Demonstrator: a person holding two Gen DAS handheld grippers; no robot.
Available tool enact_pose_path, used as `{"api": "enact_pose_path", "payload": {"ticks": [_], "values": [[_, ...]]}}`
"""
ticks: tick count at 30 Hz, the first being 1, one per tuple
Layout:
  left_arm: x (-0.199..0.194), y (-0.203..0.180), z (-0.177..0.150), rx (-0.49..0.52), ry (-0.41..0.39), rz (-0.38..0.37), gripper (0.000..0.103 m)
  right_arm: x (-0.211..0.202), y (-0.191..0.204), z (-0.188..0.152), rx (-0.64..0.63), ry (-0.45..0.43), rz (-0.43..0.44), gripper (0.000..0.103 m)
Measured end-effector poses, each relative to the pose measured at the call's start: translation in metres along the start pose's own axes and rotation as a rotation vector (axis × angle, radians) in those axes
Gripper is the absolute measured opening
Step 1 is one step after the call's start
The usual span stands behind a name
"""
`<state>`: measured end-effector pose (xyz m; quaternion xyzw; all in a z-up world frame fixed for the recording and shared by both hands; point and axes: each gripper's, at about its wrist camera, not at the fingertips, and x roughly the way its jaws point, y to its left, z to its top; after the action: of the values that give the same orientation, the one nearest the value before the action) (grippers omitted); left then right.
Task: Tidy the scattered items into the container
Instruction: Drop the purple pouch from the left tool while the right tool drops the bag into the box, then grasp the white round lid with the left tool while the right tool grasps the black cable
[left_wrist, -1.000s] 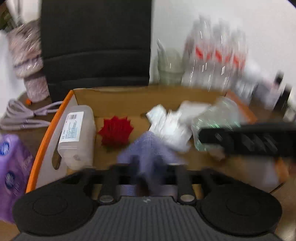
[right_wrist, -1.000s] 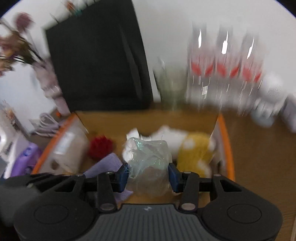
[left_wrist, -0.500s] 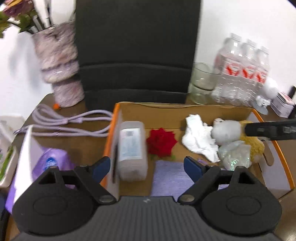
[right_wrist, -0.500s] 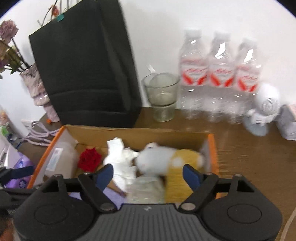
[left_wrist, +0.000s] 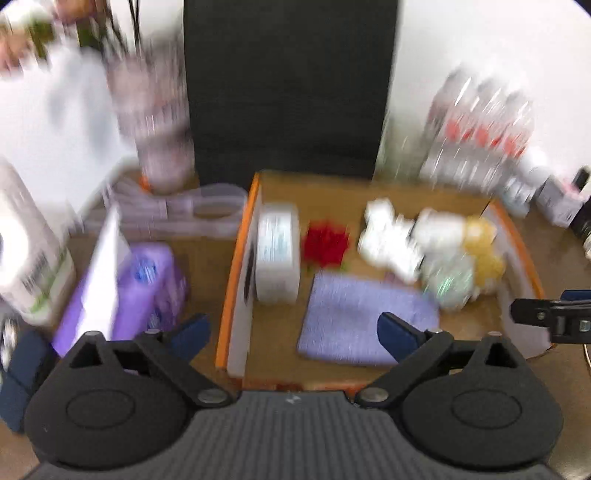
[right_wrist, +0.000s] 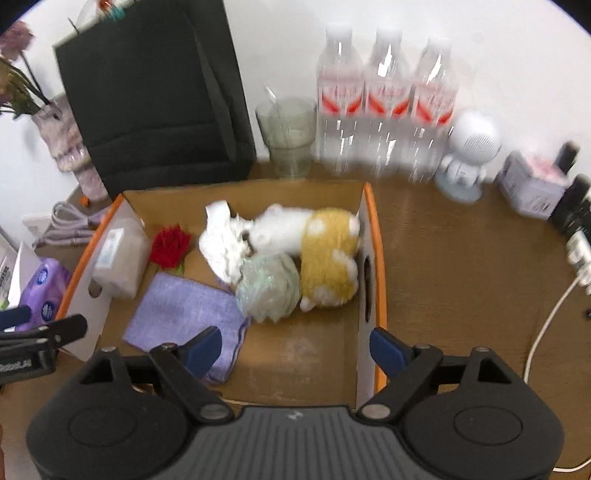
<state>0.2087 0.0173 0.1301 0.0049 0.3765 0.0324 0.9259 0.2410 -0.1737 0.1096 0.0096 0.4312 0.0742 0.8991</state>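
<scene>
In the box (right_wrist: 376, 254): purple cloth (right_wrist: 184, 314), crumpled bag (right_wrist: 267, 288), plush toy (right_wrist: 328, 254), red flower (right_wrist: 170, 245).
Left tongs (left_wrist: 293, 330): opening, nothing between them.
Right tongs (right_wrist: 295, 349): spread, empty.

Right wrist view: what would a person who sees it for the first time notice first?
Probably the cardboard box with orange edges in the middle, already filled: a red flower at its left, a yellow and white plush toy against its right wall, a purple cloth lying flat in front. Behind the box, three water bottles stand in a row by the wall.
</scene>
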Motion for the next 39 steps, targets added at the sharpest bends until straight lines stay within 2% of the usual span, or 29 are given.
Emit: {"api": "enact_pose_path", "payload": {"ticks": [2,3,4,6,9,14,18,20,22,25,27,32,35,37,39], "values": [[-0.026,-0.005,-0.018,0.038,-0.217,0.003,0.103,-0.03,0.008,-0.024,-0.013,-0.249,-0.014,0.089],[-0.034,-0.007,-0.027,0.043,-0.295,-0.001,0.103,-0.041,0.011,-0.039,-0.024,-0.362,-0.017,0.093],[-0.039,-0.008,-0.035,0.035,-0.344,-0.012,0.103,-0.049,0.015,-0.052,-0.035,-0.44,-0.016,0.096],[-0.045,-0.005,-0.047,-0.012,-0.383,-0.053,0.103,-0.054,0.02,-0.067,-0.061,-0.493,0.002,0.096],[-0.053,-0.003,-0.057,-0.062,-0.42,-0.067,0.103,-0.055,0.025,-0.078,-0.085,-0.513,0.013,0.096],[-0.067,-0.01,-0.065,-0.005,-0.428,-0.033,0.103,-0.06,0.027,-0.088,-0.101,-0.528,-0.009,0.096],[-0.095,-0.011,-0.092,-0.014,-0.45,-0.02,0.103,-0.082,0.026,-0.116,-0.084,-0.565,-0.009,0.096],[-0.112,-0.017,-0.116,0.011,-0.428,0.044,0.103,-0.102,0.02,-0.15,-0.092,-0.618,-0.003,0.096],[-0.131,-0.021,-0.146,0.042,-0.421,0.066,0.103,-0.12,0.012,-0.188,-0.096,-0.646,-0.014,0.099],[-0.162,-0.022,-0.207,0.008,-0.486,-0.005,0.103,-0.142,0.004,-0.244,-0.051,-0.616,0.016,0.099],[-0.173,-0.031,-0.24,0.012,-0.481,-0.005,0.103,-0.152,0.001,-0.279,-0.039,-0.597,0.054,0.099],[-0.195,-0.044,-0.291,0.091,-0.475,-0.032,0.103,-0.166,0.001,-0.35,-0.063,-0.575,0.035,0.099],[-0.196,-0.04,-0.303,0.102,-0.443,-0.071,0.103,-0.167,-0.001,-0.37,-0.057,-0.546,0.021,0.099],[-0.188,-0.036,-0.3,0.119,-0.436,-0.087,0.103,-0.163,-0.003,-0.366,-0.068,-0.538,0.014,0.098],[-0.175,-0.029,-0.286,0.119,-0.433,-0.061,0.102,-0.156,-0.007,-0.352,-0.089,-0.531,-0.003,0.097]]}}
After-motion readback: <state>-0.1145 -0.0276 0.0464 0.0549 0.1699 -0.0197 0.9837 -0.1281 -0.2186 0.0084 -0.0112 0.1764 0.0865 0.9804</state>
